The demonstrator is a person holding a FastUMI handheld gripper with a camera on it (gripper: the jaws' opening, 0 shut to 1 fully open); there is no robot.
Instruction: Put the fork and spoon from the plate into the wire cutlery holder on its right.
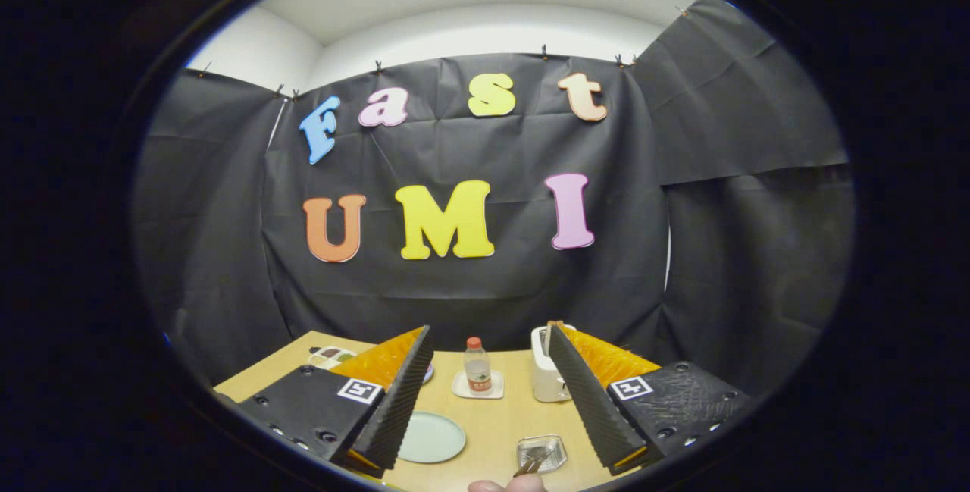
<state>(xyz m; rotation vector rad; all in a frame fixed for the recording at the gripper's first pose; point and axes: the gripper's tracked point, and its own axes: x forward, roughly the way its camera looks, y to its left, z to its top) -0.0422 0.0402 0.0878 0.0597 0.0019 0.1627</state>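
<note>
My gripper [489,336] is open and held high above the wooden table [492,420], with nothing between its ribbed black fingers [400,401]. Below them, the pale green plate [430,437] lies bare beside the left finger. To the plate's right stands the small wire cutlery holder [541,452]. Metal cutlery [532,464] rests in it, handles sticking out toward me; I cannot tell fork from spoon. A person's fingertips [506,486] show just below those handles.
A small bottle with a red cap [477,365] stands on a white square coaster [477,386] beyond the plate. A white toaster [547,378] sits by the right finger, and picture cards [331,356] lie at the table's far left.
</note>
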